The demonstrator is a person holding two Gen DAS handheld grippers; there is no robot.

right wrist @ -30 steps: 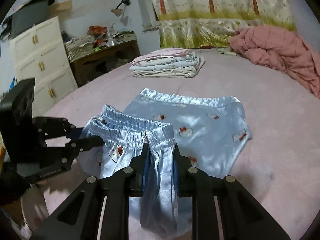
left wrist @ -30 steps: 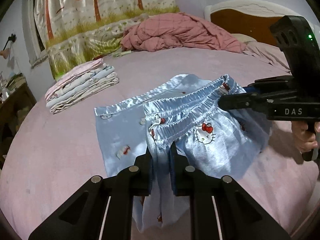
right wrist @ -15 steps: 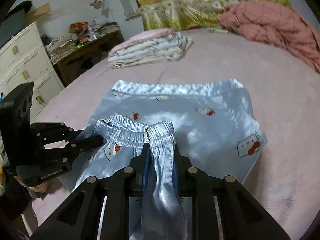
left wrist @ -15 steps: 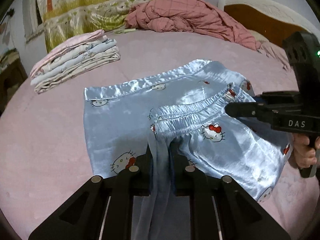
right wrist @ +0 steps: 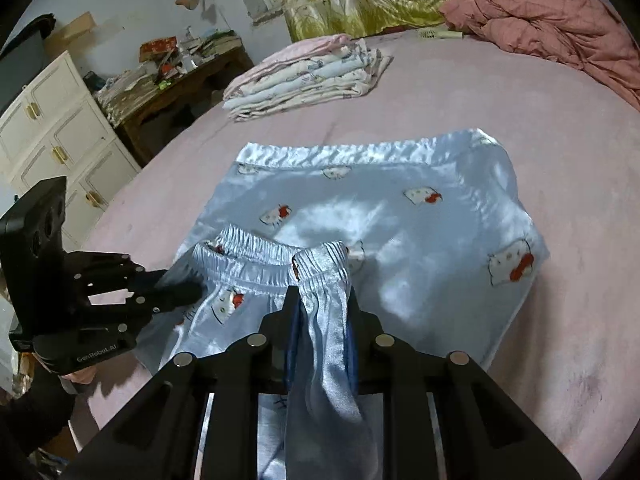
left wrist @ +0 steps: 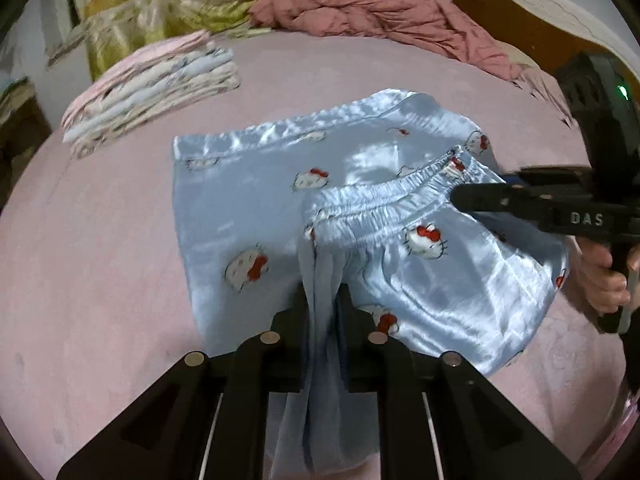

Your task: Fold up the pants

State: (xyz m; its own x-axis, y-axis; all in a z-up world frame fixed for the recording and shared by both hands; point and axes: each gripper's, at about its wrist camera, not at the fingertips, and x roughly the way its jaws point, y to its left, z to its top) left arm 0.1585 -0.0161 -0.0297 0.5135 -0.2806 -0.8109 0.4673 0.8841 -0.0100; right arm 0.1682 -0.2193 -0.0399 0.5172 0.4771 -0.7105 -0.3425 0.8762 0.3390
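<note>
**A:** One pair of pale blue satin pants (left wrist: 248,200) with a cartoon-cat print lies on the pink bed (left wrist: 100,280), its gathered waistband (left wrist: 380,200) doubled over onto the legs. How many grippers?

**B:** Two. The left gripper (left wrist: 322,300) is nearly closed, pinching a bunched fold at one end of the waistband; the right gripper (right wrist: 322,300) clamps the other end the same way, fabric hanging down between its fingers.

**A:** Anything else on the bed?

**B:** One stack of folded clothes (right wrist: 308,76) and one rumpled pink quilt (right wrist: 552,20), both well apart from the pants.

**A:** And what differs between views?

**B:** Only the right wrist view shows a cluttered wooden desk (right wrist: 172,80) and a white cabinet (right wrist: 56,140). Only the left shows the wooden headboard (left wrist: 520,12) and a hand (left wrist: 604,276) on the right gripper's handle.
</note>
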